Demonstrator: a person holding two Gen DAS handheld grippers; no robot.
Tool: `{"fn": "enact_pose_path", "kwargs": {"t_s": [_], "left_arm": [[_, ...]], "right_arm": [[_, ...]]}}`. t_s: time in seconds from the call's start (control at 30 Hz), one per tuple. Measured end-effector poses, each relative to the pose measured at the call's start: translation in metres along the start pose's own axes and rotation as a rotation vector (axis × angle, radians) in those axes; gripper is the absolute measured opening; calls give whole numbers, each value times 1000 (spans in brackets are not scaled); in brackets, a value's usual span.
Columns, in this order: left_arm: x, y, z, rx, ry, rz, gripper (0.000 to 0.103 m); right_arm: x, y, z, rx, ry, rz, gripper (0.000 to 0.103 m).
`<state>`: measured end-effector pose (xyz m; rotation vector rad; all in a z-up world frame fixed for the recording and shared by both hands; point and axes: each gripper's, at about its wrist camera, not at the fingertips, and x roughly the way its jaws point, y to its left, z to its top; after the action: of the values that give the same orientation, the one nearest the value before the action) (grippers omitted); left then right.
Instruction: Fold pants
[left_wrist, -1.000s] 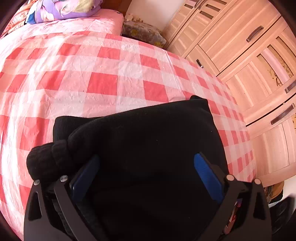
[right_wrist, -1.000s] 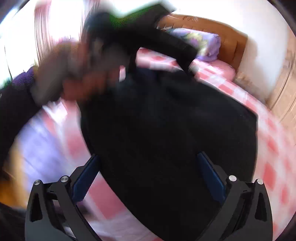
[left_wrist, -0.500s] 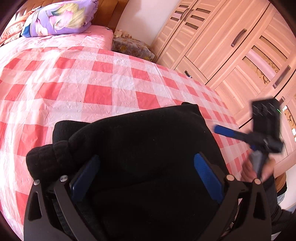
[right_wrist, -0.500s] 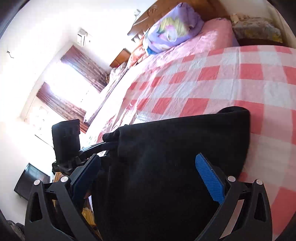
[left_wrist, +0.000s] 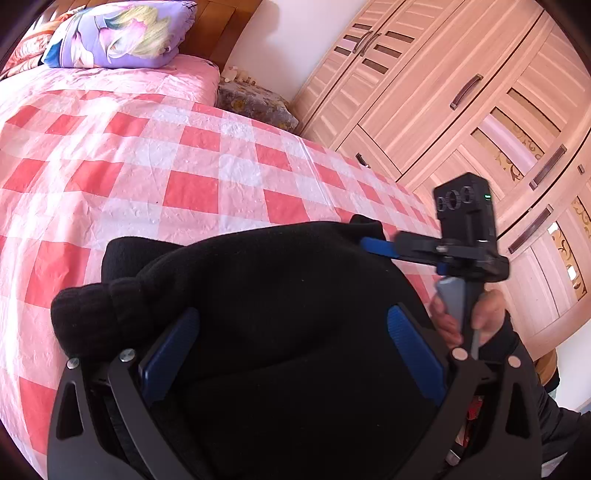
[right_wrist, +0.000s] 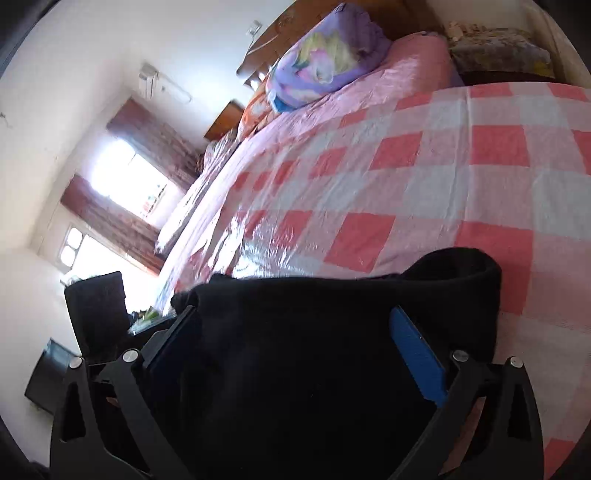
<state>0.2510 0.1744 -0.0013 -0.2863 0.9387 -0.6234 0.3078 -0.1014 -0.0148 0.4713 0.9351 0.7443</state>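
Pants (left_wrist: 280, 295) lie bunched and partly folded on the checked bed (left_wrist: 192, 173), near its edge. We hold both grippers wide open, gripping nothing: the left (left_wrist: 291, 354) over the middle, the right (right_wrist: 295, 350) at the side, probably to take hold for another fold.

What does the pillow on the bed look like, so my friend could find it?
Start at the big bed with the pink and red checked sheet. Look to its far end, by the wooden headboard. The pillow lies there on the plain pink part: purple, puffy, printed with large pale flowers, unlike the black pants nearby.
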Motion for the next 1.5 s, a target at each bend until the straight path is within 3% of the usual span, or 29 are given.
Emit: {"fn": "enact_pose_path", "kwargs": {"t_s": [0.07, 0.1, 0.17, 0.2, 0.23, 0.3, 0.37, 0.47, 0.57, 0.63, 0.7, 0.73, 0.77, 0.87, 0.9, 0.93, 0.97, 1.03, 1.13, 1.17, 1.23, 1.33, 1.43, 1.5], "left_arm": [[1, -2, 0, 6, 3, 10, 101], [1, -2, 0, 9, 5, 15, 101], [1, -2, 0, 8, 4, 13, 101], [1, -1, 0, 4, 3, 9, 101], [1, 0, 0, 0, 2, 5, 101], [0, 0, -1, -2, -3, 1, 101], [0, 1, -1, -4, -6, -3, 101], [-3, 3, -2, -13, -24, -17, 101], [-4, 5, -2, -22, -31, -32, 101], [-4, 6, -2, -26, -32, -36, 101], [-3, 5, -2, -26, -31, -36, 101], [-3, 5, -2, -27, -31, -36, 101], [-3, 6, -2, -28, -32, -38, 101], [-7, 6, -3, -43, -46, -50, 101], [-11, 6, -4, -66, -45, -33, 101], [-20, 2, -5, -83, -53, 36, 100], [-38, -10, -11, -61, -100, 95, 99], [-82, -35, -32, 25, -239, 135, 102], [-133, -47, -74, -20, -389, 285, 102], [-144, -47, -89, -49, -421, 286, 102], [-148, -50, -107, -65, -403, 299, 101], [-131, -75, -123, 36, -321, 389, 101], [-103, -102, -124, 144, -257, 309, 102], [-74, -112, -120, 199, -190, 317, 102]], "right_arm": [[-17, 16, 3, -30, -78, -6, 99], [-18, 25, 4, -76, -80, 22, 99], [-6, 30, 10, -120, -47, -55, 99], [4, 20, 11, -101, -12, -126, 97], [10, 5, 13, -66, 5, -107, 97], [-5, -4, 15, 13, -75, -49, 98], [-25, 9, 11, 34, -126, -122, 99], [-43, 50, -19, -89, -113, -169, 99], [-48, 96, -88, -251, -58, -372, 99], [-67, 94, -134, -308, -41, -401, 99], [-57, 89, -173, -366, 7, -443, 99], [-60, 80, -188, -400, -9, -459, 99], [-64, 75, -195, -421, -77, -447, 99], [-84, 67, -194, -329, -93, -483, 99], [-95, 72, -197, -338, -120, -481, 99], [-104, 77, -199, -358, -138, -475, 99], [-114, 81, -201, -390, -158, -469, 99], [-124, 89, -209, -432, -196, -475, 99], [-124, 92, -218, -426, -218, -446, 99], [-125, 93, -208, -424, -220, -442, 99], [-114, 95, -200, -434, -204, -432, 99], [-93, 102, -203, -469, -166, -427, 99], [-80, 105, -206, -508, -117, -447, 99], [-70, 101, -210, -549, -95, -522, 99]]}}
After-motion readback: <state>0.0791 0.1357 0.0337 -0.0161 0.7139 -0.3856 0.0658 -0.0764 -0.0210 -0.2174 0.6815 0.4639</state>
